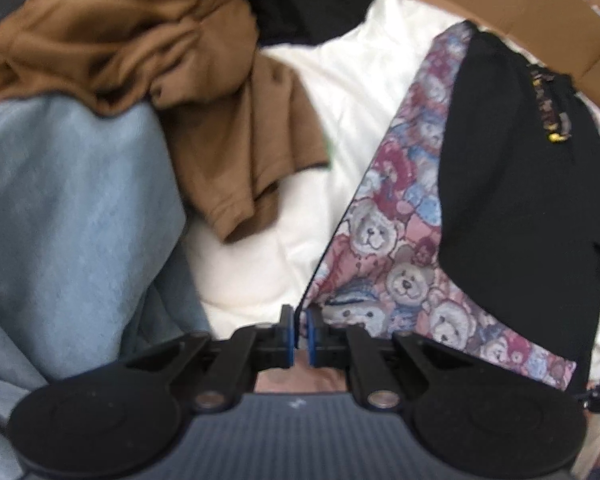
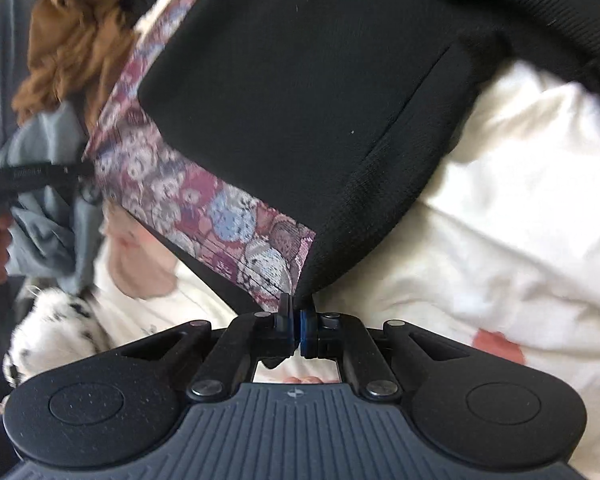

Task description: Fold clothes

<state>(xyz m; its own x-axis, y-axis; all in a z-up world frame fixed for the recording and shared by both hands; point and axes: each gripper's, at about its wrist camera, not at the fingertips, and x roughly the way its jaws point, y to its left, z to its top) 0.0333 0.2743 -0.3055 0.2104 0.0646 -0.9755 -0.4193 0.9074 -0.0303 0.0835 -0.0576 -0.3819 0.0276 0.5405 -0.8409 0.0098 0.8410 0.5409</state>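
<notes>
- Two grippers hold one black garment (image 1: 512, 208) with a teddy-bear print lining (image 1: 400, 256); it hangs stretched between them above a white bed cover (image 1: 340, 92).
- Left gripper (image 1: 299, 334): jaws nearly together, clamped on the edge of the garment at the printed lining.
- Right gripper (image 2: 296, 330): jaws closed on a corner of the garment where black knit (image 2: 300, 100) meets the printed band (image 2: 204, 208).
- Container: a cardboard box (image 1: 512, 4) lies at the far edge of the left wrist view; only its flap shows, contents cannot be told.
- Orientation: in the left wrist view the garment's long axis runs from the gripper up and to the right toward the box; the lining faces left, the black side right.
- Beside it lie a brown garment (image 1: 160, 60) and a light blue garment (image 1: 72, 216), both crumpled and overlapping.
- Hard to make out: both views are blurred; the garment's sleeves are cut off; a black-spotted white item (image 2: 56, 332) at lower left of the right wrist view cannot be identified.
</notes>
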